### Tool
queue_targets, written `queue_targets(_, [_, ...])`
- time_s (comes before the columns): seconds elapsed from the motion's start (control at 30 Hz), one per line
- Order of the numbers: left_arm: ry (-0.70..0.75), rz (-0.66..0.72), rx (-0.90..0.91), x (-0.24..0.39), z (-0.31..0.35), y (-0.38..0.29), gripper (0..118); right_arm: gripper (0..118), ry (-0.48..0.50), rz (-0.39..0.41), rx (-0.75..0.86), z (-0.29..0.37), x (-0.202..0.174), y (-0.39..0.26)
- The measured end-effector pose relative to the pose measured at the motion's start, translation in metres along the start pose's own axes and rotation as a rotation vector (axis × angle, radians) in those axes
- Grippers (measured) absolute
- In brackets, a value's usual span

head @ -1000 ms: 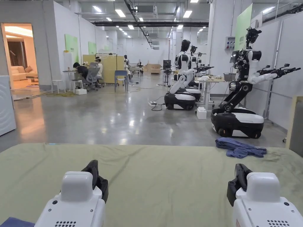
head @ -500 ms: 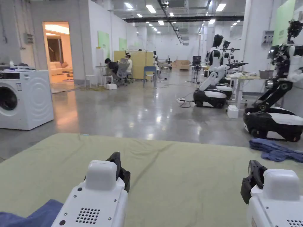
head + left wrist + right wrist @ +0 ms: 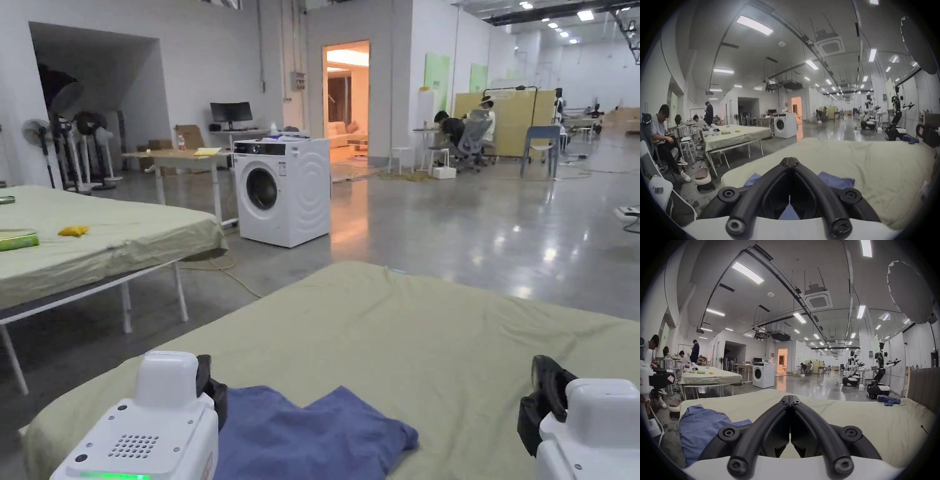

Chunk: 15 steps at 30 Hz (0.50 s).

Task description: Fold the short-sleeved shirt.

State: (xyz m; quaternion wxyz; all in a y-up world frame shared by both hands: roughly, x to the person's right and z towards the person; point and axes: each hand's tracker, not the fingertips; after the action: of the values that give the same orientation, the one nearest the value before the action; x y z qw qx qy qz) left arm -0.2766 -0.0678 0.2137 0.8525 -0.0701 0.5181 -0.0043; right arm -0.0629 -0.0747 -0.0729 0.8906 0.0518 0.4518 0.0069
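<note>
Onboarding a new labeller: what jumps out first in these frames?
The blue shirt lies crumpled on the near left of the green-covered table, right beside the left tool, whose jaws are shut on nothing. The right tool, also shut, hangs over bare cover. Beyond the table, a white washing machine stands on the glossy floor.

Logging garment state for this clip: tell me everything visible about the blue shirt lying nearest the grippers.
The blue shirt is a plain, soft-looking woven cloth, matte, no visible print. It lies loosely bunched and creased, not folded, on the green-covered table at its near left corner. In the right gripper view it spreads to the table's left edge. The left gripper hangs over it with jaws closed together, gripping nothing; whether they touch the cloth cannot be told.
</note>
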Motion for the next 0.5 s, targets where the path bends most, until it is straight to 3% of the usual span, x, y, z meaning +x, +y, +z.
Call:
queue_targets(0.1, [-0.136,-0.004,-0.177,0.000,-0.034,-0.004,0,2,-0.006,0.009,-0.019,0.003,0.009,-0.004])
queue_targets(0.13, [-0.186,0.025,-0.255,-0.001,-0.053,-0.007,6,2,-0.013,0.012,-0.022,0.004,0.013,-0.004])
queue_targets(0.17, [-0.198,0.047,-0.339,-0.003,-0.072,-0.009,36,2,-0.022,0.011,-0.025,0.004,0.017,-0.005])
queue_targets(0.2, [-0.232,0.083,-0.455,-0.003,-0.097,-0.011,77,2,-0.030,0.009,-0.028,0.005,0.022,-0.005])
queue_targets(0.23, [-0.269,0.117,-0.565,-0.005,-0.116,-0.016,101,2,-0.041,0.010,-0.030,0.006,0.026,-0.005])
queue_targets(0.3, [-0.318,0.174,-0.609,-0.006,-0.140,-0.029,105,2,-0.064,0.020,-0.027,0.005,0.032,-0.006])
queue_targets(0.37, [-0.283,0.139,-0.662,-0.001,-0.164,-0.039,114,2,-0.073,0.021,-0.033,0.002,0.036,-0.006])
queue_targets(0.5, [-0.279,0.016,-0.761,0.023,-0.203,-0.067,115,2,-0.087,0.034,-0.047,-0.006,0.038,-0.012])
